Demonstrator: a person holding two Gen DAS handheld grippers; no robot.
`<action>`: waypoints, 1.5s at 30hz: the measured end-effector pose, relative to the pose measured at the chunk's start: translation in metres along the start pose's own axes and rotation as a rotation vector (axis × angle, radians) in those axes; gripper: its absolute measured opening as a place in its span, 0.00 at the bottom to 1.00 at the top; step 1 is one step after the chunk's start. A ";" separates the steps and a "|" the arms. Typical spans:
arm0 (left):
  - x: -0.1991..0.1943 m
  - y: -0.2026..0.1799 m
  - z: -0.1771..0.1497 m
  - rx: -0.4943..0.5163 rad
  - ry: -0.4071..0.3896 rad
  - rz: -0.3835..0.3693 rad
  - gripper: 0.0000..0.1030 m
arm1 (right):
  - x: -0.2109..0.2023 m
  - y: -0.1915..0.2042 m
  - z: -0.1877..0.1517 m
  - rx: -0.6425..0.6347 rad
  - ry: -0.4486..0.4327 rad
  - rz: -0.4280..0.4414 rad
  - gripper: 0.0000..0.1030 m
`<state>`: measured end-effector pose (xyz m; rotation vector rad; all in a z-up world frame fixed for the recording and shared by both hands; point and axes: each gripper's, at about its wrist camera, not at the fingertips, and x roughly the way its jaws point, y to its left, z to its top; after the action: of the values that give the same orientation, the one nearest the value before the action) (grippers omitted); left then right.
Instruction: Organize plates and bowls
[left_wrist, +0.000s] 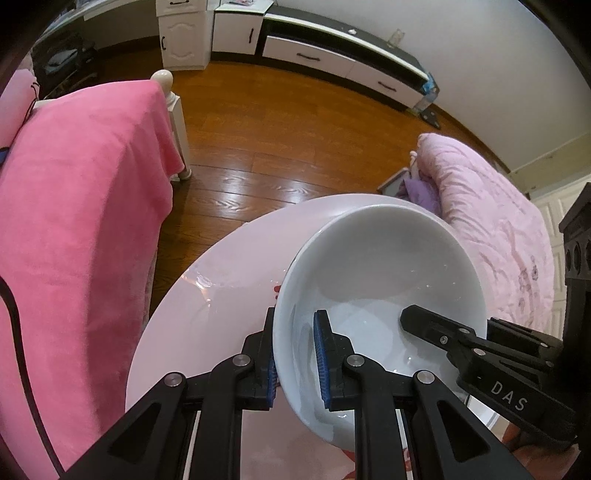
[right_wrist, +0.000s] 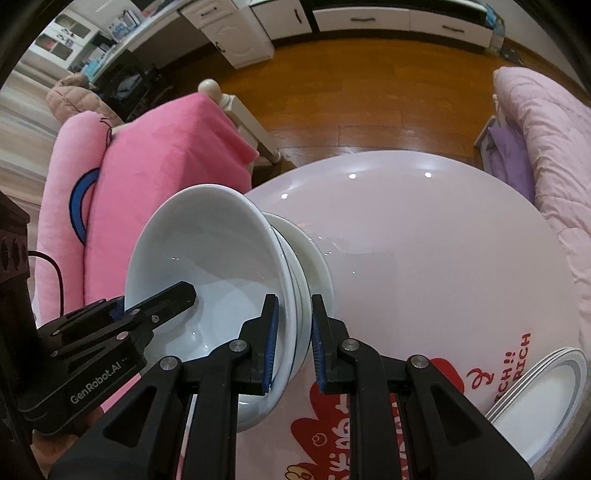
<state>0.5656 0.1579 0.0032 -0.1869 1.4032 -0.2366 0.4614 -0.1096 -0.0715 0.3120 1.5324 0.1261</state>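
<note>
Bowls (right_wrist: 221, 280), white and nested in a tilted stack, are held above the left part of the round pink table (right_wrist: 424, 258). The top bowl (left_wrist: 380, 280) is seen from the left wrist with its rim clamped between the left gripper (left_wrist: 297, 354) fingers, one pad outside the wall and one inside. The opposite edge of the stack is pinched by the right gripper (right_wrist: 293, 343), its blue pads closed narrow on several rims. A stack of white plates (right_wrist: 546, 398) is seen at the table's near right edge. Pink bedding (left_wrist: 81, 221) lies beyond the table's left edge.
</note>
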 end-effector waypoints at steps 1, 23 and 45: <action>0.001 -0.001 0.001 0.001 -0.001 0.004 0.13 | 0.001 -0.001 0.001 0.000 0.005 -0.002 0.16; -0.009 0.007 0.005 -0.032 -0.029 0.015 0.64 | -0.023 -0.002 0.001 0.037 -0.047 0.005 0.74; -0.077 0.031 -0.050 -0.166 -0.123 0.079 0.99 | -0.063 -0.034 -0.046 0.155 -0.163 0.046 1.00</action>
<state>0.5064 0.2090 0.0606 -0.2782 1.3046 -0.0423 0.4095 -0.1541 -0.0210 0.4694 1.3764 0.0173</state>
